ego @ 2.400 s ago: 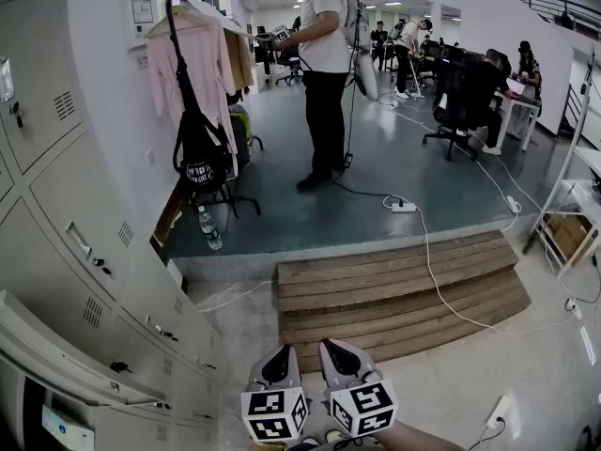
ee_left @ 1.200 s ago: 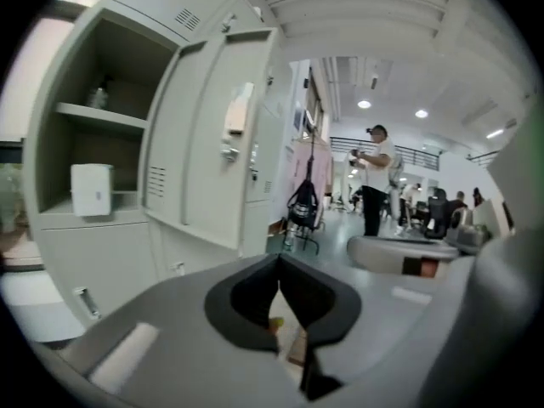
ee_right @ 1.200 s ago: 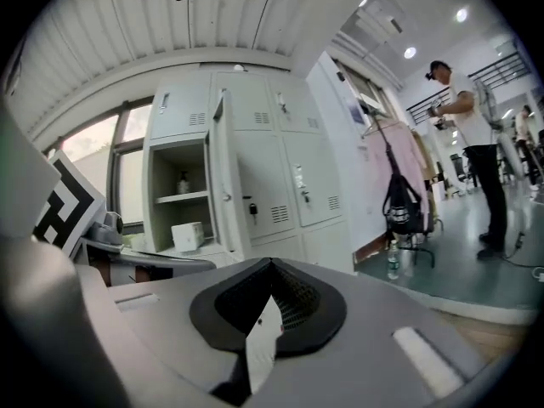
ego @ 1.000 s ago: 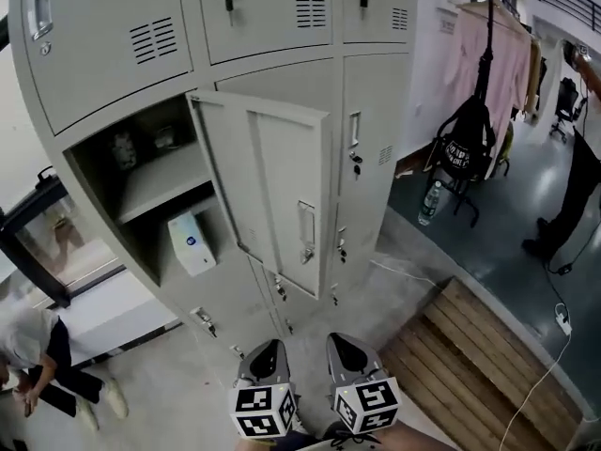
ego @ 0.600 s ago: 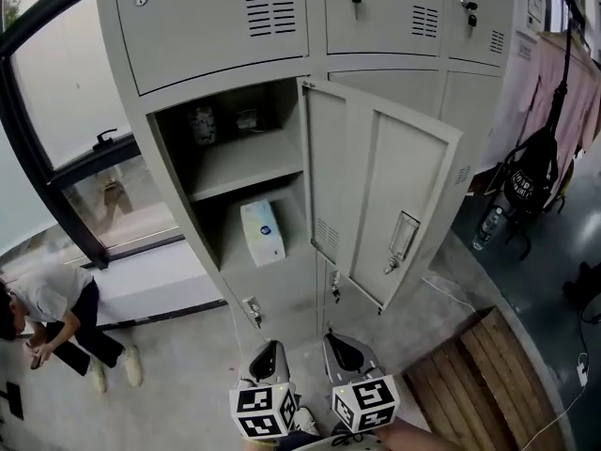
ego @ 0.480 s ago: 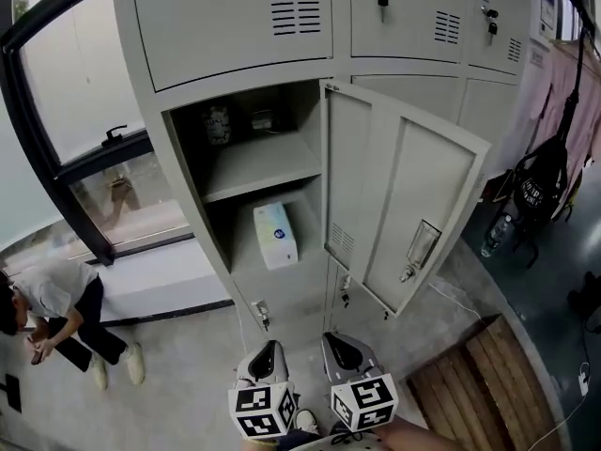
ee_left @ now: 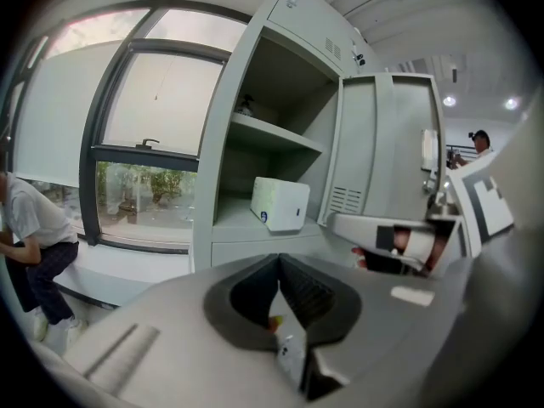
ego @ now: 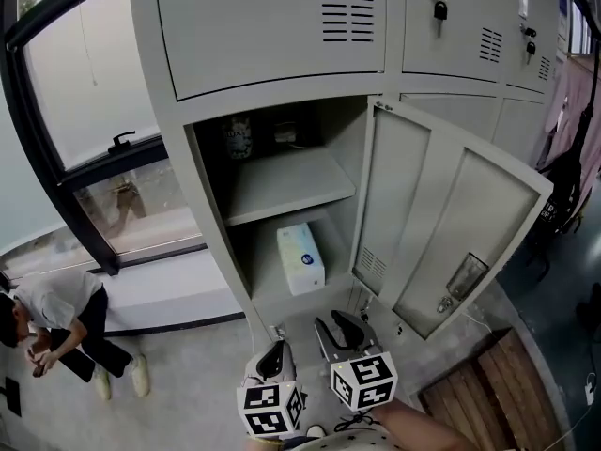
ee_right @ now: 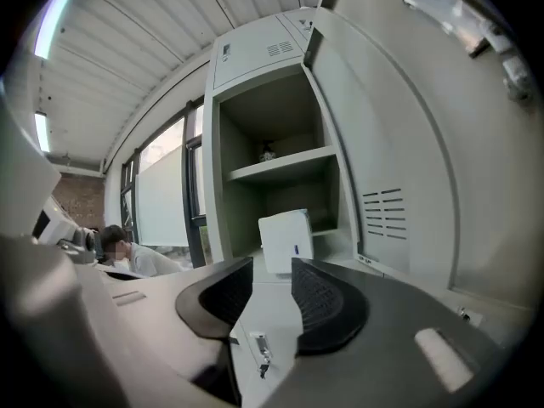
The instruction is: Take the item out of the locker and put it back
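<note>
A white box [ego: 300,258] lies on the lower shelf of the open grey locker [ego: 211,205], with its door [ego: 451,224] swung out to the right. Both grippers are low in the head view, in front of the locker and well short of the box. My left gripper [ego: 273,359] is shut with nothing in it. My right gripper [ego: 338,331] reaches slightly further forward; its jaws are opening and nothing is between them. The box [ee_left: 280,204] shows beyond the closed left gripper [ee_left: 278,262]. The box [ee_right: 286,241] also shows just past the parted right gripper [ee_right: 272,269].
Small items, one of them a jar [ego: 238,139], stand on the locker's upper shelf. A window [ego: 84,92] is to the left, with a person [ego: 47,322] crouched below it. A wooden step [ego: 479,388] lies at the lower right and a dark bag [ego: 566,181] hangs at the right edge.
The head view has swung from the room onto the lockers, and the open locker now sits nearer and centred. The right gripper's jaws have parted and it has edged forward.
</note>
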`<move>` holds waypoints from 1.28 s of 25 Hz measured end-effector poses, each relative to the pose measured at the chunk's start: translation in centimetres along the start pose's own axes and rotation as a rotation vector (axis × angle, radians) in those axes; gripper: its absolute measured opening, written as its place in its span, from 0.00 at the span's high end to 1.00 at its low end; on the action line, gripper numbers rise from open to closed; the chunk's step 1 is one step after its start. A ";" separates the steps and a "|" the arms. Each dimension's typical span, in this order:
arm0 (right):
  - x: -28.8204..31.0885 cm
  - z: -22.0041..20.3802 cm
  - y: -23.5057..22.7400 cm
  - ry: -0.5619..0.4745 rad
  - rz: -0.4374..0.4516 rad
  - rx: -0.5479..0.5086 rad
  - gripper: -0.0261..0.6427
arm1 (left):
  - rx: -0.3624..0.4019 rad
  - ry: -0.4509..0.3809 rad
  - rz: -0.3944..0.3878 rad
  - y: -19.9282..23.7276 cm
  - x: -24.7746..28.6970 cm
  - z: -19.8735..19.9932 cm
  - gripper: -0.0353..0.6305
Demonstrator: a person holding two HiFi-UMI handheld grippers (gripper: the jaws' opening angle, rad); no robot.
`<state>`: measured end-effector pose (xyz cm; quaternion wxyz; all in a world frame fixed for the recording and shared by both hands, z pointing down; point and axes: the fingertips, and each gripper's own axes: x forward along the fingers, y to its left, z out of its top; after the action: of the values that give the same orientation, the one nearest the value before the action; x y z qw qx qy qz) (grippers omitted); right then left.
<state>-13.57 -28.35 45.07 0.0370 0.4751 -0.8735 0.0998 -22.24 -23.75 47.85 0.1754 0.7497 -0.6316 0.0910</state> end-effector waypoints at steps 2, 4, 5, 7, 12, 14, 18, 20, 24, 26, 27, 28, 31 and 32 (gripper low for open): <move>2.3 0.8 -0.4 -0.005 -0.017 -0.010 0.64 | 0.003 0.005 -0.004 0.8 0.9 0.4 0.94; 4.6 1.6 -0.8 -0.018 -0.044 -0.038 0.46 | 0.001 0.012 -0.008 1.6 1.6 0.8 0.94; 5.6 2.0 -1.0 -0.033 -0.062 -0.055 0.37 | -0.001 0.018 -0.009 2.0 2.0 0.8 0.94; 7.4 2.8 -1.4 -0.057 -0.093 -0.079 0.29 | -0.007 0.029 -0.009 2.8 2.5 0.9 0.94; 11.4 3.3 -1.4 -0.043 -0.106 -0.093 0.24 | -0.021 0.052 0.008 4.7 3.1 0.5 0.94; 12.6 3.2 -1.5 -0.037 -0.120 -0.092 0.24 | -0.032 0.065 0.019 5.6 3.1 0.0 0.94; 13.9 3.2 -2.3 -0.032 -0.186 -0.107 0.30 | -0.048 0.088 0.033 6.9 3.2 -0.9 0.94; 13.9 3.1 -2.5 -0.034 -0.192 -0.107 0.35 | -0.054 0.092 0.037 7.3 3.2 -1.1 0.94; 13.6 2.9 -2.5 -0.023 -0.189 -0.105 0.38 | -0.053 0.089 0.034 7.3 3.0 -1.0 0.94; 13.1 2.9 -2.3 -0.019 -0.182 -0.100 0.38 | -0.051 0.084 0.029 7.1 3.0 -0.9 0.94; 12.7 2.9 -2.2 -0.020 -0.177 -0.094 0.38 | -0.049 0.082 0.026 7.0 2.9 -0.9 0.94; 12.2 2.9 -2.2 -0.021 -0.172 -0.087 0.38 | -0.047 0.080 0.023 6.9 2.9 -0.9 0.94; 10.0 2.8 -1.9 -0.025 -0.153 -0.066 0.39 | -0.041 0.070 0.011 6.1 2.6 -0.7 0.94; 9.1 2.7 -1.9 -0.026 -0.146 -0.059 0.39 | -0.038 0.064 0.007 5.8 2.4 -0.5 0.94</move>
<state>-16.91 -37.43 44.15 0.0468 0.5376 -0.8394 0.0646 -27.42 -26.59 50.08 0.2094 0.7408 -0.6298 0.1034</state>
